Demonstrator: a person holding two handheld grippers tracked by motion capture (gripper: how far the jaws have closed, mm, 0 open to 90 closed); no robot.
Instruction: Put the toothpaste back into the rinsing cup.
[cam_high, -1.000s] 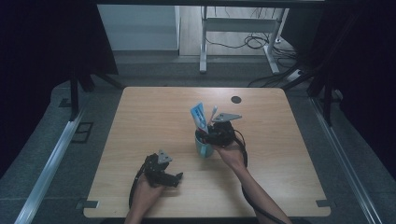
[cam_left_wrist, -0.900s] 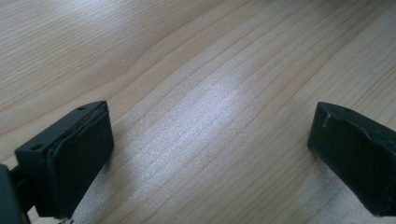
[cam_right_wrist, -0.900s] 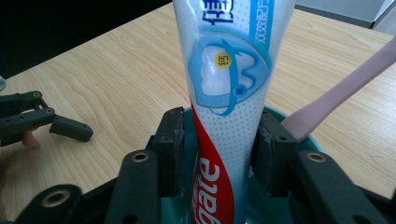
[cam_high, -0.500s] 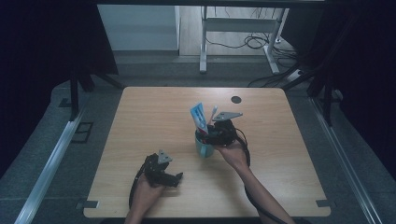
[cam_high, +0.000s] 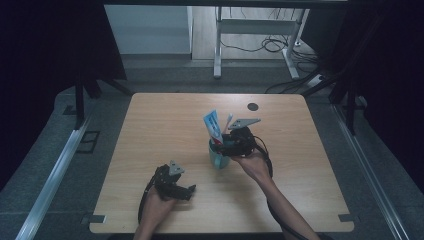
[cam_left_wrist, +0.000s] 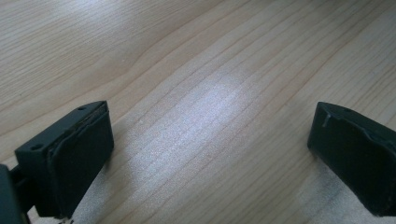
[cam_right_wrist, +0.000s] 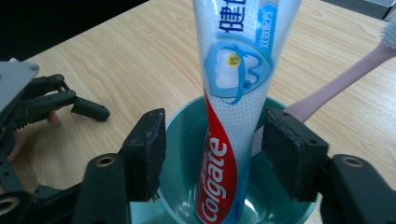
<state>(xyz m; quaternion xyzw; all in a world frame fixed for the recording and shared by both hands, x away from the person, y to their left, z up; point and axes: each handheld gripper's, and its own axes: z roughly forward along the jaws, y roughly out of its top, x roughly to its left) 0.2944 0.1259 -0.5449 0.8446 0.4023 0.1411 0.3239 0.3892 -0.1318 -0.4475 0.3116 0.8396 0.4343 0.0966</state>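
Right gripper (cam_right_wrist: 210, 154) jaws have just been opening, now clear either side of the toothpaste tube (cam_right_wrist: 236, 93) standing in the teal cup (cam_right_wrist: 182, 140) mid-table beside the toothbrush (cam_right_wrist: 336, 88); pulling back crooked could tip it; left gripper (cam_left_wrist: 210, 154) wide, idle

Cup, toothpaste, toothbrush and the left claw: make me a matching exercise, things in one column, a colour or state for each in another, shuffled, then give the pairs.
Things:
1. cup
2. toothpaste
3. toothbrush
4. left claw

Colour or state:
A. pink handle, leaning on the cup's rim
B. open, nothing between its jaws, over bare table
C. teal, holding two things
D. white tube with a red band, standing in the cup between the right claw's parted jaws

Pairs: 1-C, 2-D, 3-A, 4-B
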